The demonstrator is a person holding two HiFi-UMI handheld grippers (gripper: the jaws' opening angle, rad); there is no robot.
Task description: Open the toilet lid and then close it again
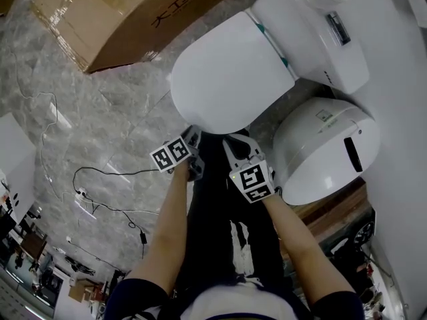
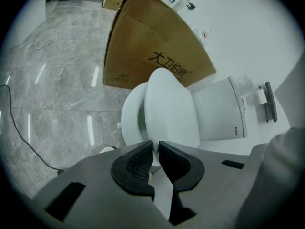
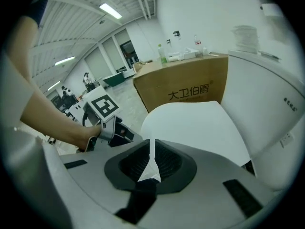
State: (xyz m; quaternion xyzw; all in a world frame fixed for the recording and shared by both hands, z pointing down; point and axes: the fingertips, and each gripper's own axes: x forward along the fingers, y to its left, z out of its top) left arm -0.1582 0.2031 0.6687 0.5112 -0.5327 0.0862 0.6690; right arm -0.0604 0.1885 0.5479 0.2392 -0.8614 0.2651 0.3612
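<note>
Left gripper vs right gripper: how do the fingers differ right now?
1. Gap: the left gripper has its fingers a sliver apart; the right gripper has them pressed together.
2. Hold: the left gripper appears to pinch the front rim of the toilet lid; the right gripper visibly holds nothing.
Shared: both sit side by side at that rim.

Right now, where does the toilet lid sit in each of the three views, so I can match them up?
Head view: the toilet lid is the white oval at upper centre.
Left gripper view: the toilet lid is at the centre of the picture.
Right gripper view: the toilet lid is the broad white surface at centre right.
Shared landmark: the brown cardboard box with printed characters.
</note>
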